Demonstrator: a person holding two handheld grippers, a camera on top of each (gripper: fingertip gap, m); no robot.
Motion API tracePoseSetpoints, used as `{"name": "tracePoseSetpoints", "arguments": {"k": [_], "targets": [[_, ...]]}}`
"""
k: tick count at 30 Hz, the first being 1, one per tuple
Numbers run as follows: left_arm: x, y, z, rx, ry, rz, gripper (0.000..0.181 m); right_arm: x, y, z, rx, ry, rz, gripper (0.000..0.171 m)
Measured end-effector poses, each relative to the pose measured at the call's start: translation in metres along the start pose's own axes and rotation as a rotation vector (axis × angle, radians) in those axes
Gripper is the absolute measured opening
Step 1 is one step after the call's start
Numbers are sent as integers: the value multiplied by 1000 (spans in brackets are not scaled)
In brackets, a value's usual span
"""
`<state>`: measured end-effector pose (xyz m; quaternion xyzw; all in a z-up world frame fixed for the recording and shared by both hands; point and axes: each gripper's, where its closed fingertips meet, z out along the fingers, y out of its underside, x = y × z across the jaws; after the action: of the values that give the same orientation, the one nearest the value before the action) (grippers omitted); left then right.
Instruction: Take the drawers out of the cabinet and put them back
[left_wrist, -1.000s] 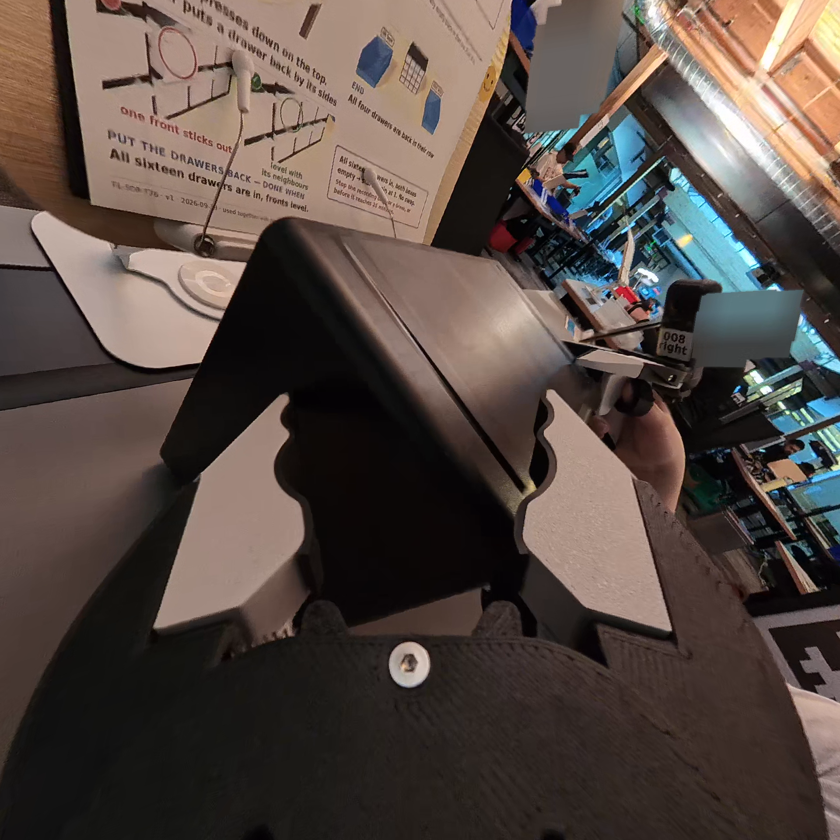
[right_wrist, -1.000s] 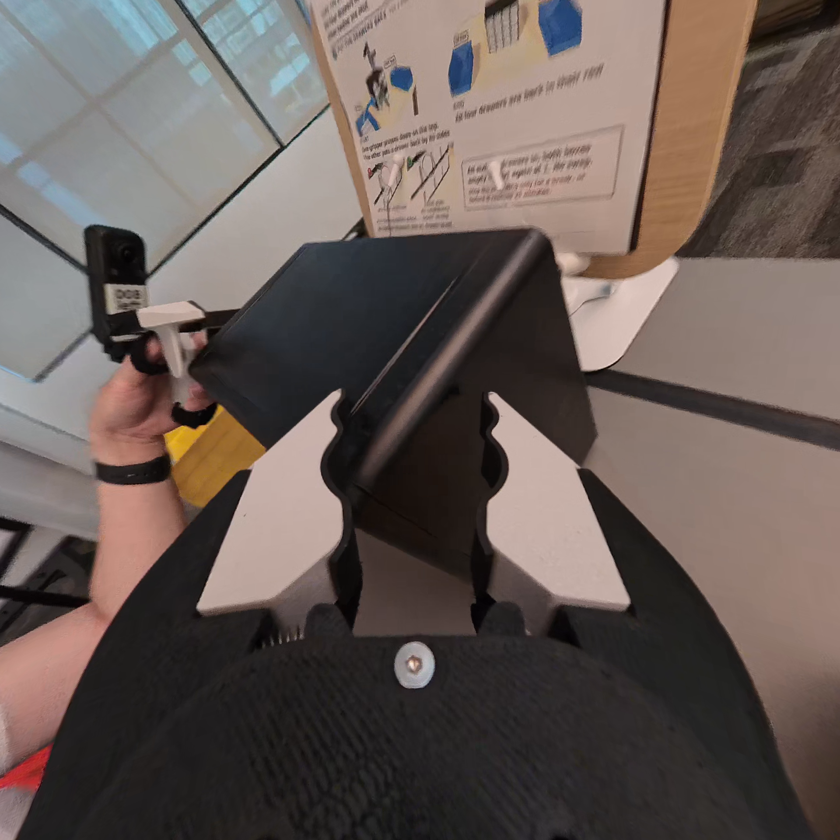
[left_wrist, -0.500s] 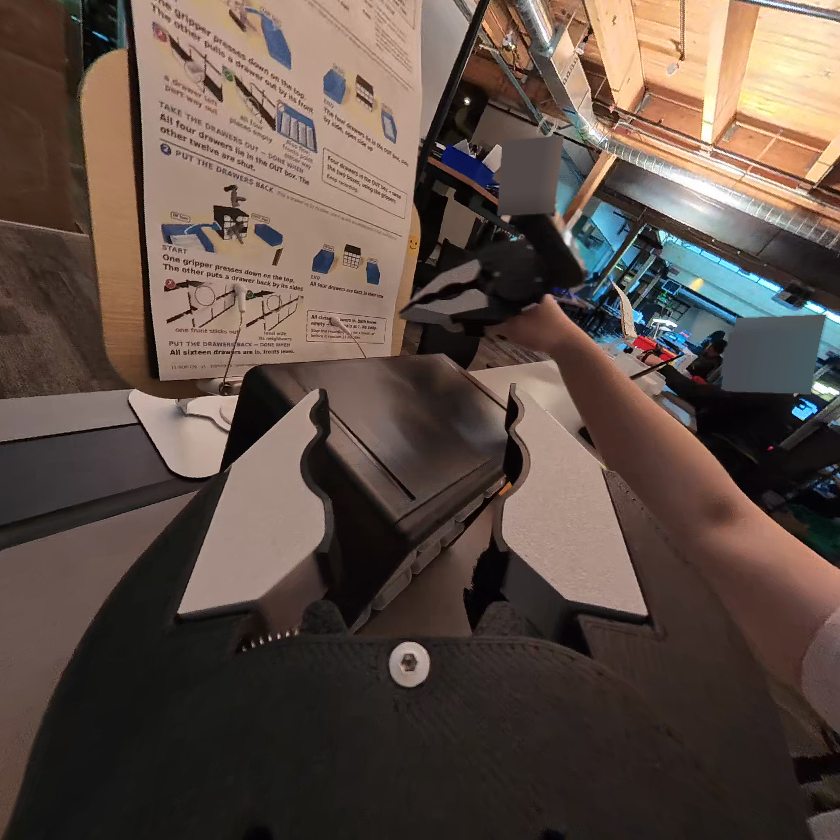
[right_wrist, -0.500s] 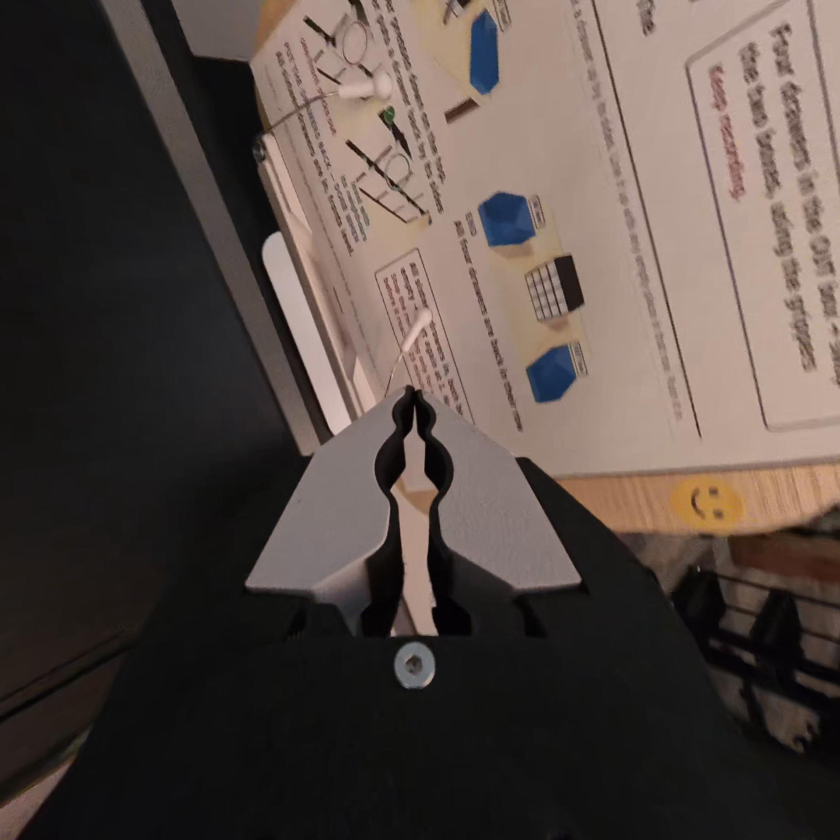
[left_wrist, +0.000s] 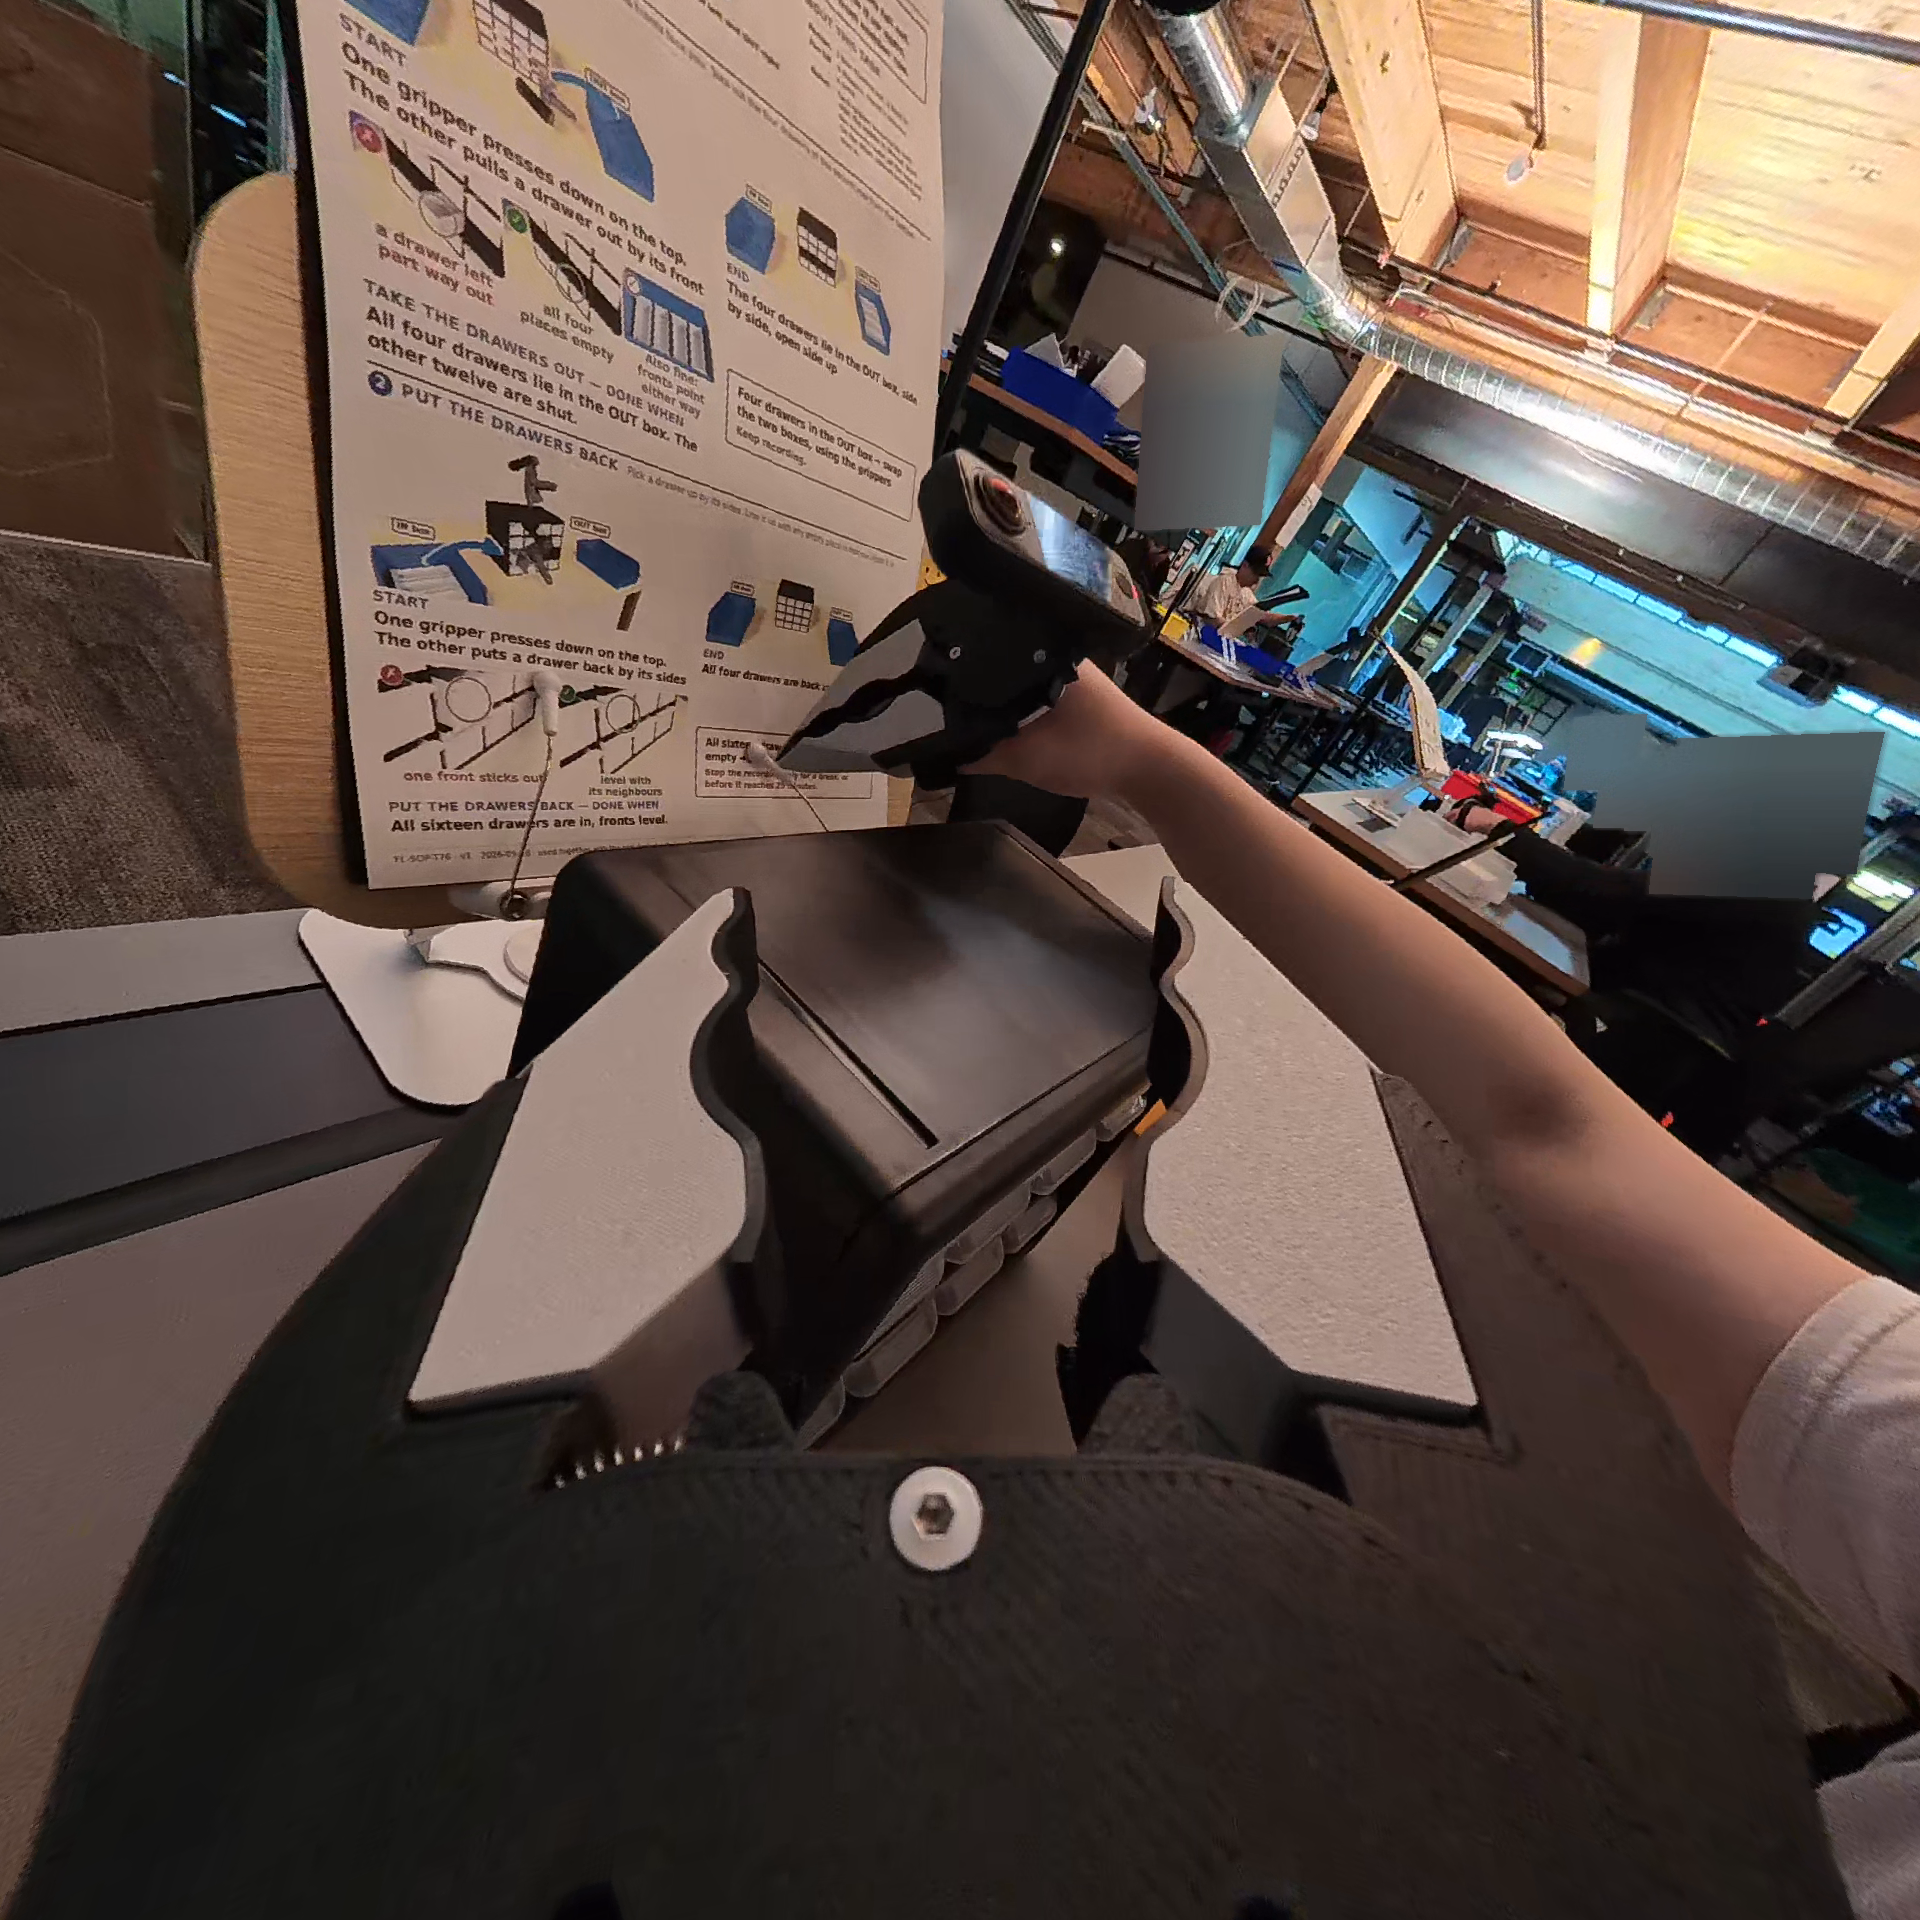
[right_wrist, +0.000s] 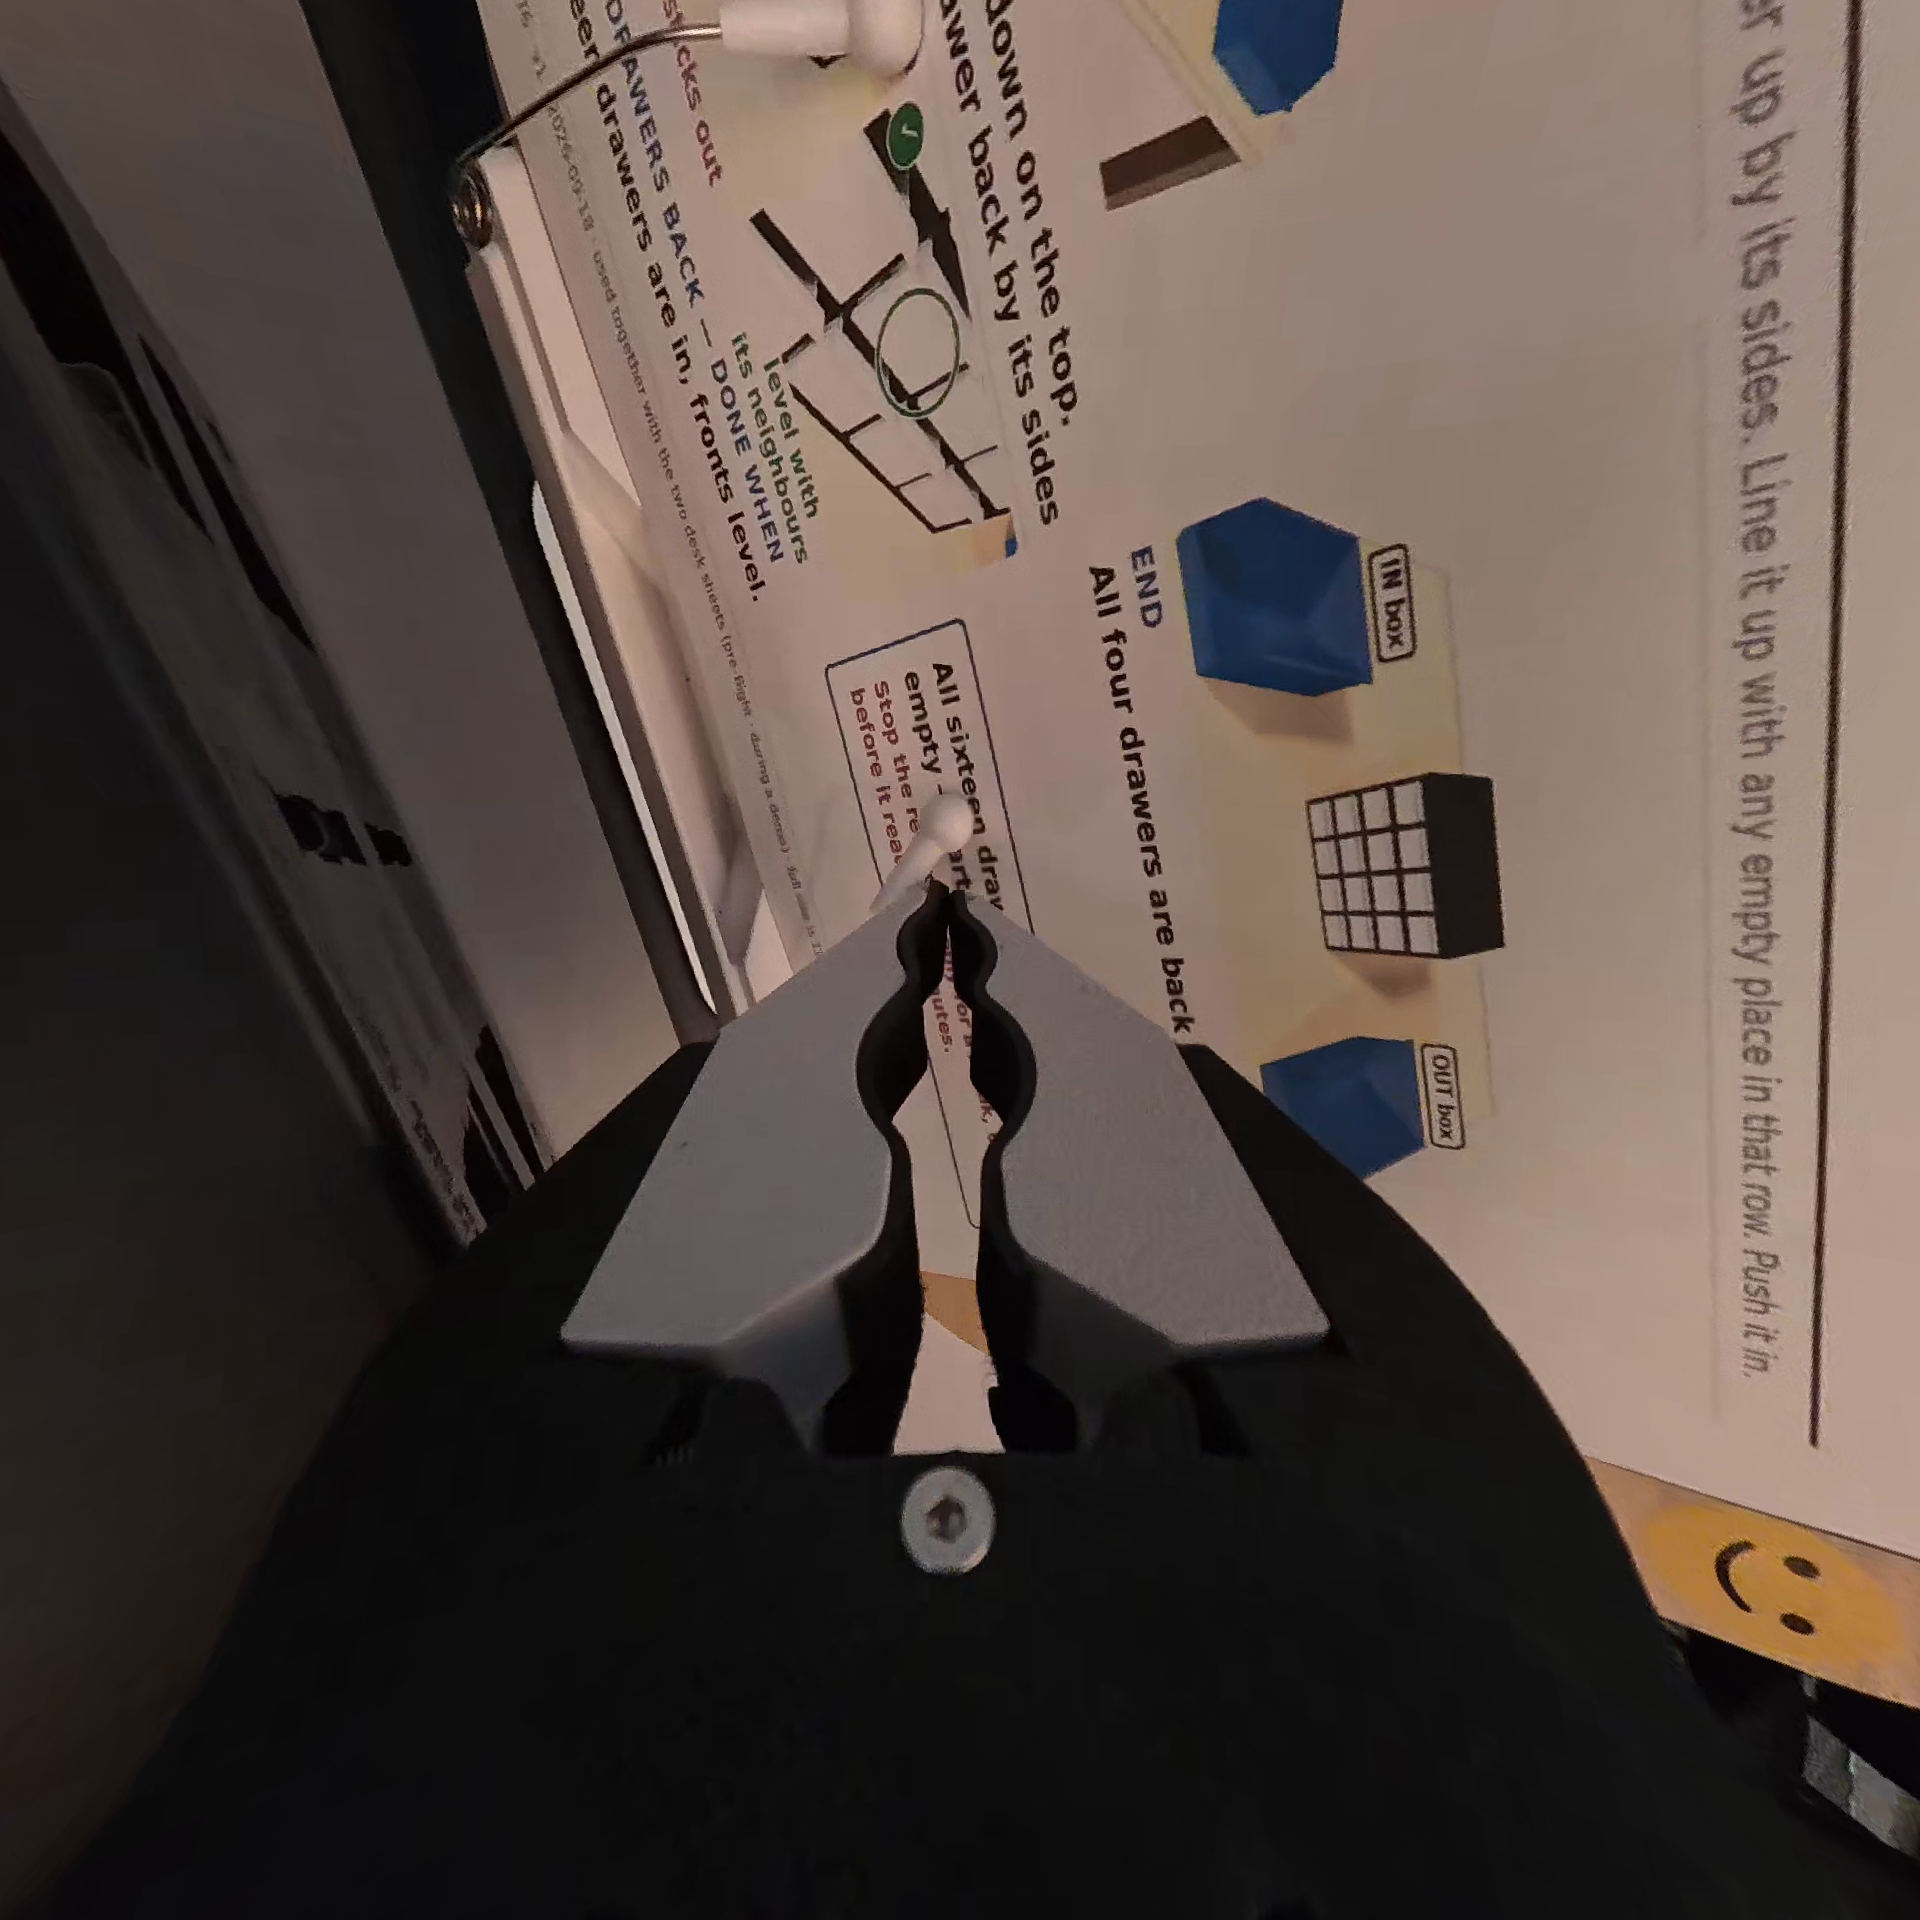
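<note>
The black cabinet (left_wrist: 935, 1039) is sitting on the grey table (left_wrist: 187, 1351), its clear drawers (left_wrist: 977, 1257) facing down toward the right. The left gripper (left_wrist: 951, 1029) is spreading wide around the cabinet top, holding nothing, maybe getting ready to steady it. The right gripper (right_wrist: 948, 896) is pinching shut on nothing, pointing at the instruction poster (right_wrist: 1351, 416) behind

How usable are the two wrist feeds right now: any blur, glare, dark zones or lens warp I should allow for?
Left wrist view: sharp; ceiling beams and poster edges bow from the wide-angle lens; soft sheen on the black cabinet top; bright ceiling lights upper right. Right wrist view: left side falls into deep shadow; poster text blurs toward the right edge; the shut right gripper is crisp.
</note>
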<state>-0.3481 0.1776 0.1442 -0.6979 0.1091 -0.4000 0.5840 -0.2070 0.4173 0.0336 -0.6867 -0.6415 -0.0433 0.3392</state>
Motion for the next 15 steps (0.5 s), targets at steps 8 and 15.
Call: {"name": "tracePoseSetpoints", "arguments": {"k": [8, 15], "targets": [[3, 1, 1, -7, 17, -7, 76, 2, -9, -4, 11, 50, -40, 0], [2, -1, -1, 3, 17, -11, 75, 7, 1, -5, 4, 34, 8, 0]]}}
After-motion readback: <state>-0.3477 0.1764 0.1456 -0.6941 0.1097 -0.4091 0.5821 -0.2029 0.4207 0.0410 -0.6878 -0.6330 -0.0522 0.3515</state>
